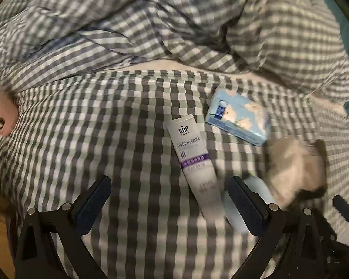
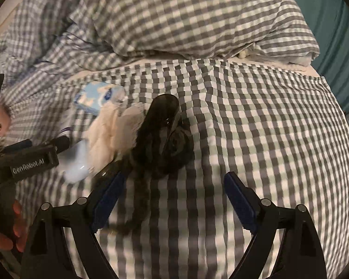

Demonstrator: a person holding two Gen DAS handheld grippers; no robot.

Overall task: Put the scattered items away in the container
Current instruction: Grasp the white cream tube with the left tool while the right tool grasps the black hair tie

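Observation:
Several items lie on a checked bedsheet. In the left wrist view a white BOP tube (image 1: pixel 194 162) lies between my open left gripper's (image 1: pixel 169 200) fingers, nearer the right finger (image 1: pixel 246 207). A blue tissue pack (image 1: pixel 238 118) lies beyond it, with a pale fluffy item (image 1: pixel 295 169) and a light blue object (image 1: pixel 256 190) to the right. In the right wrist view my right gripper (image 2: pixel 172 200) is open and empty above the sheet. Ahead and left lie a dark glossy clip-like item (image 2: pixel 160 121) on dark fluffy fabric (image 2: pixel 160 160), the pale fluffy item (image 2: pixel 114 134) and the tissue pack (image 2: pixel 97 96).
A checked pillow (image 2: pixel 197 16) and a rumpled duvet (image 1: pixel 128 23) lie at the back. A pink object (image 1: pixel 1 114) sits at the far left. The left gripper's body (image 2: pixel 23 160) reaches in from the left of the right wrist view. No container is in view.

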